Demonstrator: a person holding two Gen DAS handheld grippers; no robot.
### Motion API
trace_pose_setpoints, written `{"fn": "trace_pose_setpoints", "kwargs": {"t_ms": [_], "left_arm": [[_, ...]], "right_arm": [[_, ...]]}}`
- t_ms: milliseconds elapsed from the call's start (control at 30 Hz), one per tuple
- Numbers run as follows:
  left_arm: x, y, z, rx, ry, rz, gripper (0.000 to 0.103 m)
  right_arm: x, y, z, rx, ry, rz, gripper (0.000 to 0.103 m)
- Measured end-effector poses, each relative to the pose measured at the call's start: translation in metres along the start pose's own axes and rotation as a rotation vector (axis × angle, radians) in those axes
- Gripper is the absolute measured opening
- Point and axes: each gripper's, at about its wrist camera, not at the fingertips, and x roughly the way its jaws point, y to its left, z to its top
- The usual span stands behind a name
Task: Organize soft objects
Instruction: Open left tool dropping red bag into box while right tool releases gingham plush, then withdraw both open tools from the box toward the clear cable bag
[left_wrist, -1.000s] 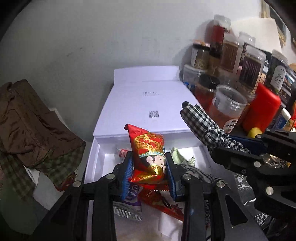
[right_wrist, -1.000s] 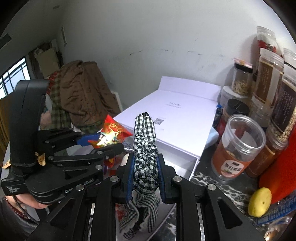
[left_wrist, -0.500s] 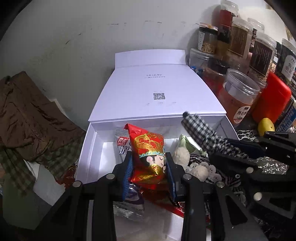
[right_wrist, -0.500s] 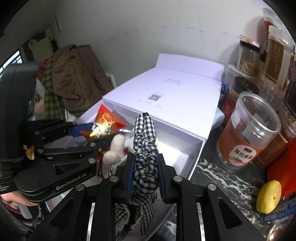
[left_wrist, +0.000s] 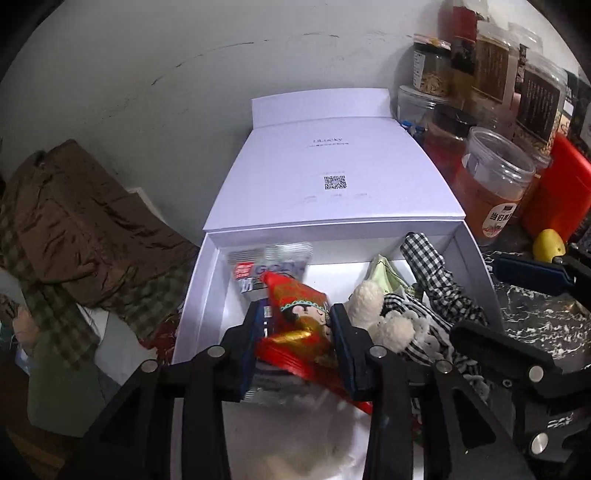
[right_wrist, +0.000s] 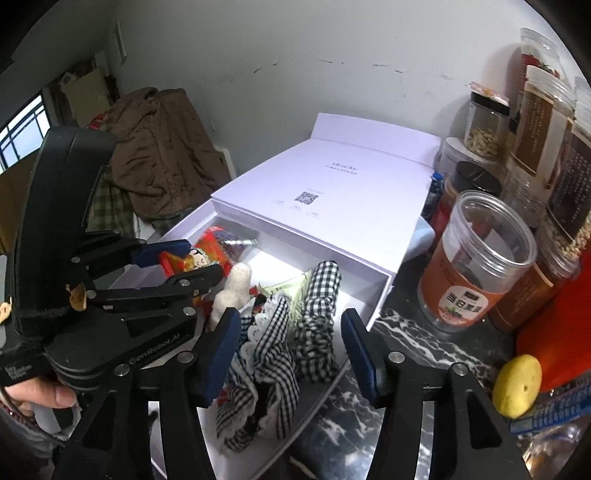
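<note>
The right tongs (right_wrist: 291, 350) have just been opening and now stand wide, clear of the checked cloth (right_wrist: 317, 306) lying in the white box (right_wrist: 384, 284). The left tongs (left_wrist: 295, 343), just easing apart, barely pinch the red snack packet (left_wrist: 299, 314) above the box; it could slip crooked. The box walls, crowded jars (right_wrist: 476, 262) and desk (right_wrist: 417, 332) edge leave little room.

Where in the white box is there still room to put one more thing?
Bare floor shows at the box's far end, between the silver packet and the green wrapper, and along its left wall. The right side is crowded with checked cloth and a fluffy toy. The near middle holds the red packet.
</note>
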Motion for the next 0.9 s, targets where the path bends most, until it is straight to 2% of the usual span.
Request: {"fn": "trace_pose_setpoints", "kwargs": {"t_ms": [133, 200, 267, 567, 900], "left_arm": [[-0.013, 0.001, 0.001, -0.017, -0.012, 0.015, 0.045], [-0.022, 0.001, 0.001, -0.028, -0.031, 0.026, 0.058], [-0.033, 0.002, 0.002, -0.041, -0.055, 0.033, 0.063], [-0.084, 0.001, 0.005, -0.056, -0.150, -0.006, 0.063], [-0.149, 0.004, -0.002, -0.068, -0.259, -0.002, 0.063]], "right_arm": [[-0.013, -0.002, -0.001, 0.005, -0.016, -0.009, 0.057], [-0.019, -0.004, -0.001, 0.004, -0.023, -0.014, 0.057], [-0.027, -0.003, -0.001, 0.000, -0.033, -0.032, 0.057], [-0.069, 0.002, 0.003, 0.003, -0.109, -0.052, 0.057], [-0.132, 0.029, 0.003, -0.035, -0.231, -0.075, 0.057]]}}
